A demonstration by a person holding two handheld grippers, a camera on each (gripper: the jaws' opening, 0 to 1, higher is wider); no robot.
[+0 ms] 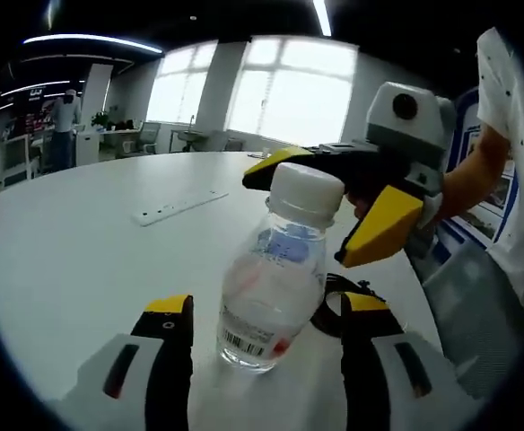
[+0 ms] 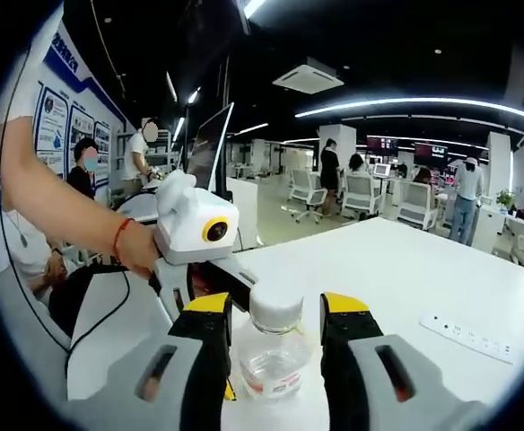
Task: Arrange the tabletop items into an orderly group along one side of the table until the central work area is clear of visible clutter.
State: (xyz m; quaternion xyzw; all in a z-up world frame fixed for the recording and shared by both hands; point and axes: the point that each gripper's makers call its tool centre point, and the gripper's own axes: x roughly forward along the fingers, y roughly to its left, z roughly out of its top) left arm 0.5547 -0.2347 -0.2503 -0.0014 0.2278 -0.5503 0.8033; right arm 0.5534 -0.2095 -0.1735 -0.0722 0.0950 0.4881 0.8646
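Note:
A clear plastic water bottle (image 1: 271, 287) with a white cap (image 1: 305, 189) stands on the white table (image 1: 74, 269). My left gripper (image 1: 266, 310) is open, its yellow-tipped jaws wide apart on either side of the bottle's lower body. My right gripper (image 1: 293, 220) comes in from the right, with its jaws either side of the cap and neck. In the right gripper view the bottle (image 2: 275, 355) sits between that gripper's own jaws (image 2: 277, 310), open with a thin gap on each side. A hand holds the left gripper (image 2: 215, 285) just behind the bottle.
A white power strip (image 1: 177, 208) (image 2: 473, 339) lies flat on the table farther out. A black cable (image 1: 334, 310) lies on the table behind the bottle. The table edge (image 2: 91, 359) runs close to the person, whose arm (image 2: 65, 211) reaches in. Office chairs and desks stand beyond.

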